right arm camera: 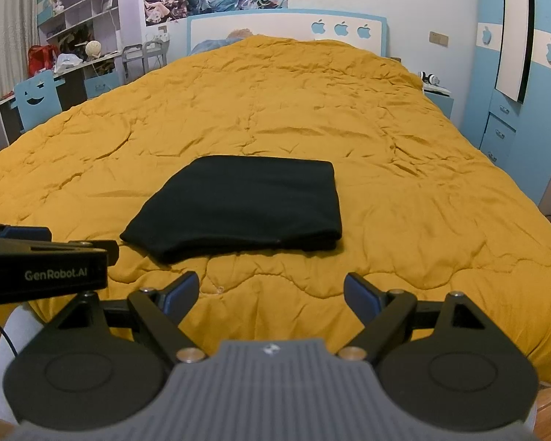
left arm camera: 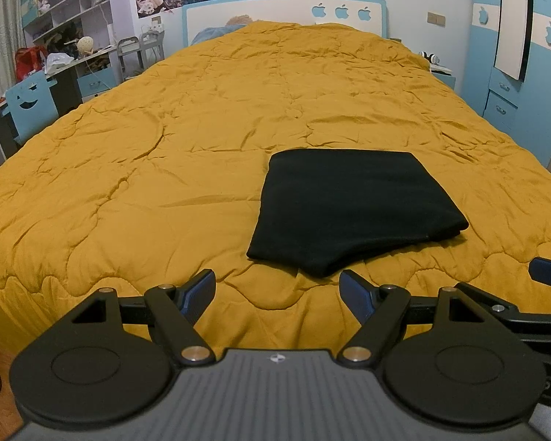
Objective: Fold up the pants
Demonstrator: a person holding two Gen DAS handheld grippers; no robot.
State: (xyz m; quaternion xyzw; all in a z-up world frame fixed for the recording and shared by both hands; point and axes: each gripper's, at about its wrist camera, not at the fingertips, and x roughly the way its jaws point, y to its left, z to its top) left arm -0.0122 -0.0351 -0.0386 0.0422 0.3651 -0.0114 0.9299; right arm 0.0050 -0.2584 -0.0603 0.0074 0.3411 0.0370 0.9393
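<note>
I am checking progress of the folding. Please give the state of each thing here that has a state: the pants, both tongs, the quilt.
Black pants: folded into a compact stack, lying flat, held by nothing.
Left tongs: open, empty, short of the pants.
Right tongs: open, empty, short of the pants.
Yellow quilt: spread over the bed, wrinkled.

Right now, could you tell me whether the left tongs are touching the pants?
Apart: the left wrist view shows the left tongs open, yellow quilt between them and the pants.
</note>
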